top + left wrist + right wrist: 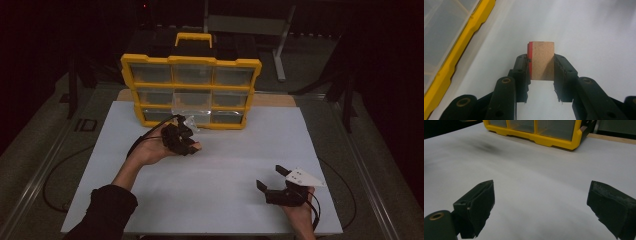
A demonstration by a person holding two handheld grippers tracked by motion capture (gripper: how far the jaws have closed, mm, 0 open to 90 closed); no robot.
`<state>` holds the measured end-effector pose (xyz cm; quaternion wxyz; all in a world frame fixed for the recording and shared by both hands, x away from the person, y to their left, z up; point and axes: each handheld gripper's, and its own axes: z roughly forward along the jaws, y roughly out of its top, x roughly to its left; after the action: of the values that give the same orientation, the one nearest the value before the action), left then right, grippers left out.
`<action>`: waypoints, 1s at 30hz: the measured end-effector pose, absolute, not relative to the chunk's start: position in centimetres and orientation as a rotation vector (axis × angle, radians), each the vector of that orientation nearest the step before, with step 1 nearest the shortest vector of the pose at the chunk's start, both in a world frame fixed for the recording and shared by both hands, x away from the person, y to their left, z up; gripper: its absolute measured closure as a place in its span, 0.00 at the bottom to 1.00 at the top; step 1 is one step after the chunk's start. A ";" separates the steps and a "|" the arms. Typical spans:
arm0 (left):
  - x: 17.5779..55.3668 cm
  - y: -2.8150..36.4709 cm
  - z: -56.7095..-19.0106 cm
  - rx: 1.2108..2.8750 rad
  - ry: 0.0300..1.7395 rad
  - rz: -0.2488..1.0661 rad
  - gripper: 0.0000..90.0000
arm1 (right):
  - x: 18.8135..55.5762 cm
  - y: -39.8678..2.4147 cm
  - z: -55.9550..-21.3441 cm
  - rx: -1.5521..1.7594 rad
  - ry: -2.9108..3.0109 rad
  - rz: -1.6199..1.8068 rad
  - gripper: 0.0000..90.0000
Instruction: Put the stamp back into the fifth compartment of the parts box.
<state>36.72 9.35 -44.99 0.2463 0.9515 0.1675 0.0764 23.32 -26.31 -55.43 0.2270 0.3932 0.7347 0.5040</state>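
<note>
Clamped between the jaws of the left gripper (pixel 541 75) sits a small wooden block (pixel 542 60) with one red side, held over the white table (pixel 225 165). The yellow organizer (pixel 190 92) lies at eleven o'clock; carry it level there. The right gripper (pixel 274 179) rests wide apart at five o'clock.

Flat white rectangular table top (pixel 210 190), matte and bare across most of its width, spread beneath both sets of black fingers (pixel 477 207). At the far edge, well beyond the fingertips, standing on that surface: a yellow plastic organiser case with clear compartment lids and a top handle (pixel 191 92). Beyond the case, showing past the white sheet, a strip of tan wooden board (pixel 272 100).
</note>
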 end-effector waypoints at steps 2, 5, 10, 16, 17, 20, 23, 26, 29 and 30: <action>36.7 9.4 -44.9 2.596 0.455 0.206 0.75 | 23.3 -26.3 -55.4 1.087 2.024 1.389 0.08; 36.7 9.4 -44.3 2.599 0.444 0.208 0.75 | 23.3 -26.4 -55.4 1.086 2.023 1.392 0.08; 36.8 9.3 -43.6 2.595 0.429 0.213 0.75 | 23.3 -26.4 -55.4 1.085 2.020 1.392 0.08; 36.9 9.1 -42.7 2.601 0.411 0.227 0.75 | 23.3 -26.4 -55.4 1.084 2.019 1.396 0.08; 36.9 9.1 -42.6 2.601 0.411 0.228 0.74 | 23.3 -26.4 -55.4 1.086 2.019 1.396 0.08; 37.0 9.2 -42.2 2.603 0.406 0.234 0.74 | 23.3 -26.4 -55.4 1.085 2.019 1.397 0.08; 37.0 9.3 -41.8 2.600 0.403 0.240 0.74 | 23.3 -26.4 -55.4 1.088 2.018 1.398 0.08; 37.1 9.5 -41.3 2.589 0.399 0.243 0.74 | 23.3 -26.5 -55.4 1.088 2.017 1.400 0.08; 37.3 9.7 -41.0 2.588 0.402 0.247 0.74 | 23.3 -26.4 -55.4 1.088 2.022 1.399 0.08; 37.3 9.8 -40.8 2.589 0.403 0.252 0.74 | 23.3 -26.4 -55.4 1.088 2.022 1.398 0.08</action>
<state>37.34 9.81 -40.83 0.2518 0.9519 0.1480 0.0928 23.33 -26.39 -55.42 0.2247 0.3944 0.7330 0.5066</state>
